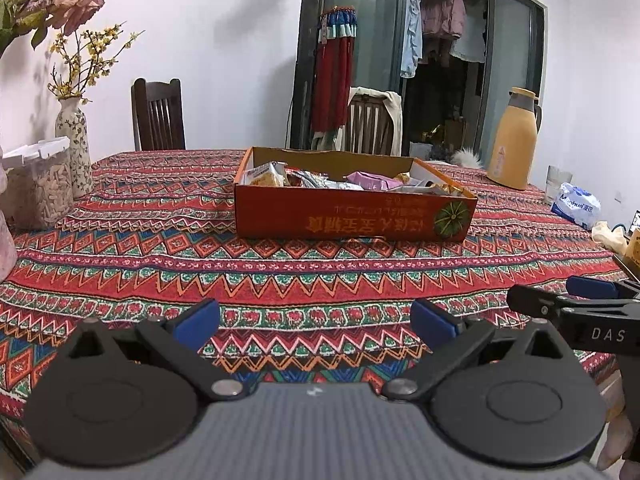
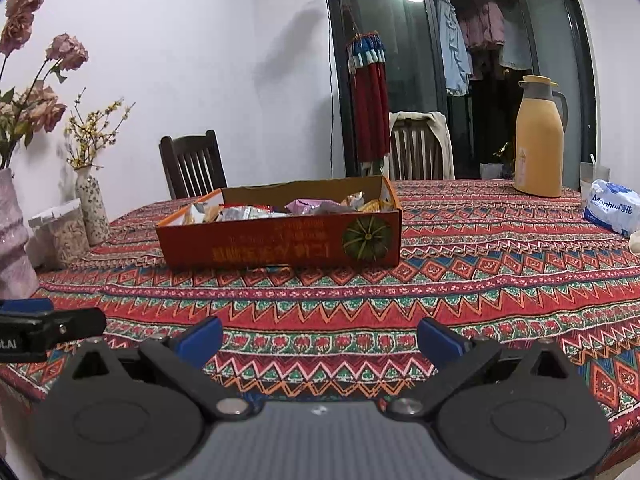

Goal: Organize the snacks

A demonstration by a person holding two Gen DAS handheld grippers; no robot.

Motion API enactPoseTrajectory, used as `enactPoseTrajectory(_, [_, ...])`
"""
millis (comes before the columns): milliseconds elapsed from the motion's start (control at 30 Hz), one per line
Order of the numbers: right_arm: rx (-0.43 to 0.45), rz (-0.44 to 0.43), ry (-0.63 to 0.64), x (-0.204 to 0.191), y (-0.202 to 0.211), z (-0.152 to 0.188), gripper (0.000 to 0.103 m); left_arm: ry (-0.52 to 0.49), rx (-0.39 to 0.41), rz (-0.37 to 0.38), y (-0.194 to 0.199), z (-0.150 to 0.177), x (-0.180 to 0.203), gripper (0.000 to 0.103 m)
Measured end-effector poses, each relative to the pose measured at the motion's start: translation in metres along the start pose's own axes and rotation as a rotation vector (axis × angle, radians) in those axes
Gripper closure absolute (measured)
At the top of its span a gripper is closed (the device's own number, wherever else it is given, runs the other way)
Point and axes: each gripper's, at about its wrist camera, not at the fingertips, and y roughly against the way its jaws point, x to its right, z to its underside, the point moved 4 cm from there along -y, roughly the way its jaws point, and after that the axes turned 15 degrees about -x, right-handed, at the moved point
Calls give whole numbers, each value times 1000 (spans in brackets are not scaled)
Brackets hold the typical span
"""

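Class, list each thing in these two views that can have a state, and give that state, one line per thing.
Left gripper: open, empty, above the tablecloth.
Right gripper: open, empty.
Snack box: open-topped, holding wrapped snacks.
Flask: upright, lid on.
Clear jar: lid on, nearly full.
Tissue pack: lying on the table.

Home dining room. Table under a red patterned tablecloth (image 2: 480, 264), dark wooden chair (image 2: 192, 166) against a white wall, a second chair with a cloth draped over it (image 2: 420, 144). Vases of dried flowers (image 2: 92, 208), a yellow thermos jug (image 2: 538, 140), a tissue pack (image 2: 610, 206). Behind the glass sliding door (image 2: 480, 80), laundry hangs on a balcony (image 2: 476, 32).
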Motion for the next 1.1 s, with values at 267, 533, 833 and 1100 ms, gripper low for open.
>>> enactPoseTrajectory(267, [-8, 0, 0, 1, -3, 2, 0, -1, -7, -6, -2, 2, 1, 0])
enactPoseTrajectory(533, [-12, 0, -1, 1, -4, 2, 0, -3, -9, -8, -2, 3, 1, 0])
enactPoseTrajectory(833, [-12, 0, -1, 1, -4, 2, 0, -4, -9, -7, -2, 3, 2, 0])
enactPoseTrajectory(1100, [-14, 0, -2, 1, -5, 3, 0, -3, -9, -7, -2, 3, 2, 0])
